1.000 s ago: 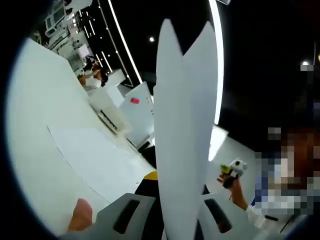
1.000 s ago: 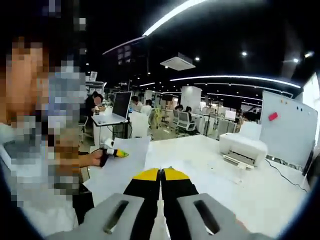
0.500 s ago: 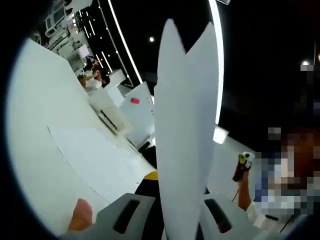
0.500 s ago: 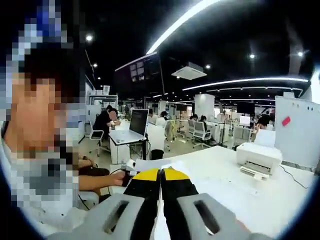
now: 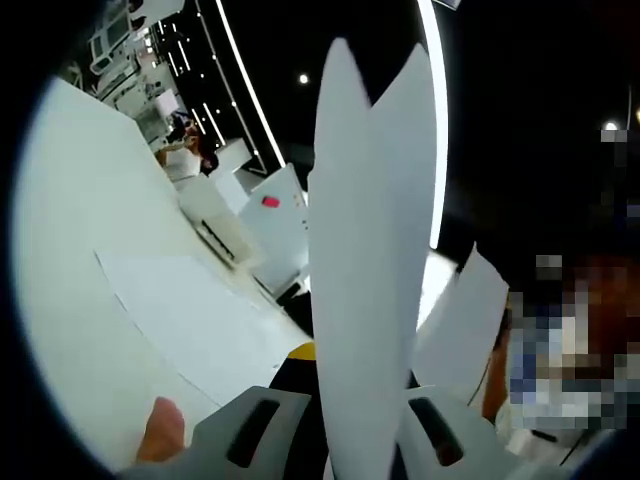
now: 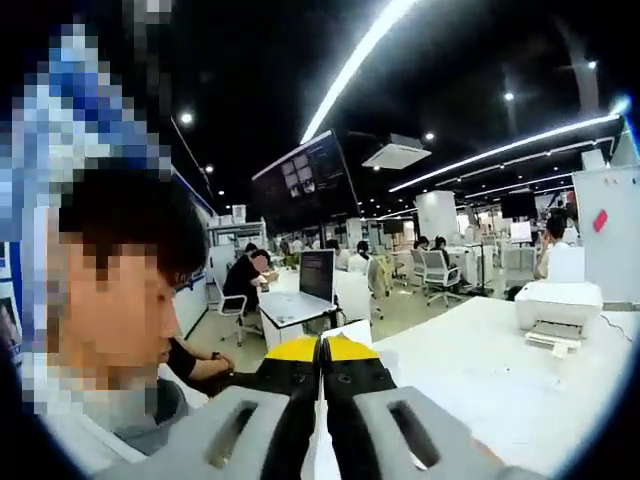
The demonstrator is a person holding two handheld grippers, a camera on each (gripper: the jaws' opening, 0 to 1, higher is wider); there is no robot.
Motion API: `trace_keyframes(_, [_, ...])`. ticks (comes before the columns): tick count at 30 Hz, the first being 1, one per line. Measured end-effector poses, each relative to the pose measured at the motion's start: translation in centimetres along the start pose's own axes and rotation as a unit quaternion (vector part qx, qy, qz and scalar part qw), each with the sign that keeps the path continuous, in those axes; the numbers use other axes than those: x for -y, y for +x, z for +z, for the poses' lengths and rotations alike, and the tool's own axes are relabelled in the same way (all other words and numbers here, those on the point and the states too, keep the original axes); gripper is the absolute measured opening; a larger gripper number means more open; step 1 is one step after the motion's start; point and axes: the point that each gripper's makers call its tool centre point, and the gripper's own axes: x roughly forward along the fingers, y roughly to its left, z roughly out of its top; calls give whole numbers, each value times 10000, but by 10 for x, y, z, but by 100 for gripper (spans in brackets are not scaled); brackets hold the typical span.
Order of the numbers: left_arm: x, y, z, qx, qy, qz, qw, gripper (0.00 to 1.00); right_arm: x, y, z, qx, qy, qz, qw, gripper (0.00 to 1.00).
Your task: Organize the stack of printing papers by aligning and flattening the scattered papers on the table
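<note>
In the left gripper view my left gripper (image 5: 322,362) is shut on a bundle of white papers (image 5: 365,230) that stands upright along the middle of the view and hides most of the jaws. One white sheet (image 5: 190,318) lies flat on the white table (image 5: 70,260). A second sheet (image 5: 463,322) is held in the air at the right. In the right gripper view my right gripper (image 6: 321,346), black with yellow tips, is shut on a thin white sheet (image 6: 356,333) seen edge-on between the jaws.
A white printer (image 5: 214,228) (image 6: 556,306) sits on the table with a whiteboard (image 5: 276,214) behind it. A thumb (image 5: 160,430) shows by the left gripper's body. A person sits close at the left of the right gripper view. Desks and seated people fill the office behind.
The right gripper has risen and tilted upward with its sheet; in the left gripper view that sheet has come in at the right. The left gripper has stayed still.
</note>
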Motion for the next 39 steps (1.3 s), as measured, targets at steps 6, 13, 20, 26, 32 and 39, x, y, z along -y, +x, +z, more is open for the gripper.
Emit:
trace_keyframes(6, [-1, -1, 2, 12, -10, -1, 10000, 6, -18, 10, -2, -1, 71, 257, 9996, 0])
trace_keyframes(13, [-1, -1, 1, 5, -6, 3, 10000, 6, -3, 24, -21, -155, 257, 244, 9993, 0])
trace_keyframes(20, [-1, -1, 1, 14, -17, -10, 10000, 6, 30, 44, -54, -505, 622, 126, 9967, 0])
trace_keyframes(26, [-3, -1, 3, 20, -39, -12, 10000, 6, 70, 59, -63, -845, 572, -110, 9947, 0])
trace_keyframes(32, [-2, -1, 1, 12, -35, -7, 10000, 6, 96, 75, -72, -1221, 485, -203, 9911, 0])
trace_keyframes(39, [-3, -1, 2, 16, -46, -10, 10000, 6, 118, 92, -84, -1570, 259, -191, 9871, 0])
